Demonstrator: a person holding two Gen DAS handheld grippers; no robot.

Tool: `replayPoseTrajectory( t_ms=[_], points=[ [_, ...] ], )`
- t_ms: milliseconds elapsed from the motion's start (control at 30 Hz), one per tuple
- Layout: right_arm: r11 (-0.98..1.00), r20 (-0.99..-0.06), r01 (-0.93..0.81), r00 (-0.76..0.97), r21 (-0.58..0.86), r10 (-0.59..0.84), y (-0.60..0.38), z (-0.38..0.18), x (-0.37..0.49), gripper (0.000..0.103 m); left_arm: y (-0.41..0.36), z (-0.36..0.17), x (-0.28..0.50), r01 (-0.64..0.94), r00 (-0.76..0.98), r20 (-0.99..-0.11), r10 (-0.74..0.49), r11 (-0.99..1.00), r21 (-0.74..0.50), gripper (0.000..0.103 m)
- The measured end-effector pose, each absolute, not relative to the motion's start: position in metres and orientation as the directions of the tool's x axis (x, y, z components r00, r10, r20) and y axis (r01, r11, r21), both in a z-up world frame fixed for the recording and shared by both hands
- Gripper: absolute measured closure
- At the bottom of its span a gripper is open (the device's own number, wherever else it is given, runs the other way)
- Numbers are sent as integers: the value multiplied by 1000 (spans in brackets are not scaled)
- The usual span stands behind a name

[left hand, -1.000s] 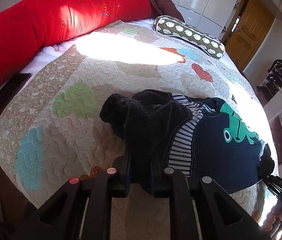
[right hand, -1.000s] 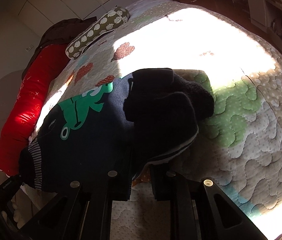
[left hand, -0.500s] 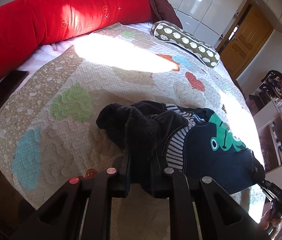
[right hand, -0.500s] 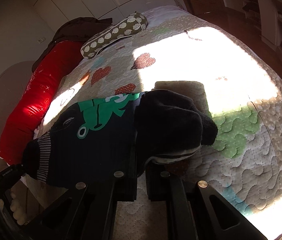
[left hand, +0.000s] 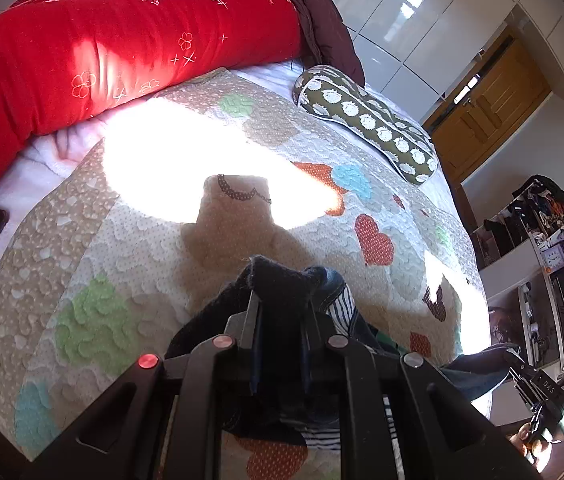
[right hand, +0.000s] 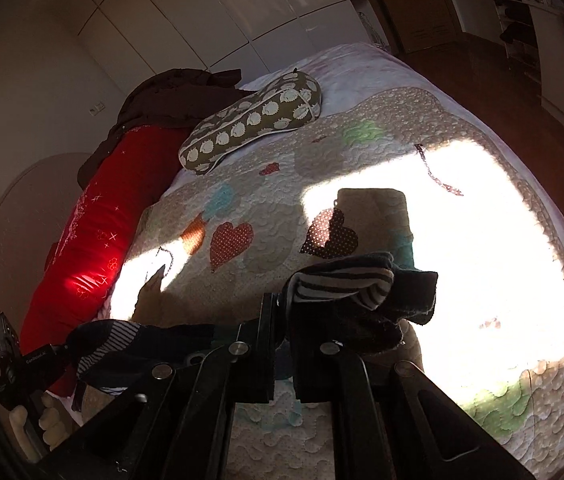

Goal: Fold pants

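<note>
Gripping the pants [left hand: 282,284] low center of both frames: left gripper [left hand: 280,300] and right gripper [right hand: 282,304] both clamped on bunched fabric.

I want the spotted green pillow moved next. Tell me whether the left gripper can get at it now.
Probably not yet: the left gripper is shut on the pants; otherwise the quilt toward the pillow looks unobstructed.

The left gripper [left hand: 278,320] pointed steeply downward, its fingers [left hand: 251,320] clamped on dark fabric. The right gripper [right hand: 282,316] also angled down, its fingers [right hand: 268,320] pressed nearly together on cloth. A hand [right hand: 48,420] gripped the left handle.
</note>
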State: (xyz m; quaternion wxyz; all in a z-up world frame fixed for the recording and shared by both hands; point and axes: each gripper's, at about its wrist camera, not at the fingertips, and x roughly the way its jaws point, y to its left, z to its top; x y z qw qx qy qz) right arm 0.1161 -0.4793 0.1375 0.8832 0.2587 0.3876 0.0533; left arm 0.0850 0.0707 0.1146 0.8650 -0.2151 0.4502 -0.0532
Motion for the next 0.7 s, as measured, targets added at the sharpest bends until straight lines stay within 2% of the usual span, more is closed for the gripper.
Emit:
replayPoseTrajectory(
  t_ms=[100, 233, 333, 433, 500, 700],
  points=[
    [842, -678, 150, 672, 519, 298, -484, 125, 152, 96, 67, 100, 126, -133, 558, -781, -280, 899, -417, 89],
    [822, -718, 226, 637, 523, 281, -490, 102, 184, 90, 58, 72, 175, -158, 509, -824, -249, 914, -374, 86],
    [824, -733, 241, 622, 513, 275, -490, 95, 190, 68, 54, 52, 191, -174, 464, -849, -252, 914, -367, 85],
    [834, -729, 225, 628, 504, 271, -489, 95, 184, 55, 57, 51, 190, -166, 467, -831, -304, 892, -420, 82],
    [856, -736, 218, 632, 468, 241, -487, 99, 178, 55, 61, 57, 188, -160, 480, -812, -331, 878, -452, 73],
    [895, -748, 200, 636, 398, 191, -483, 106, 162, 55, 73, 82, 163, -131, 508, -779, -367, 862, -491, 64]
  ],
)
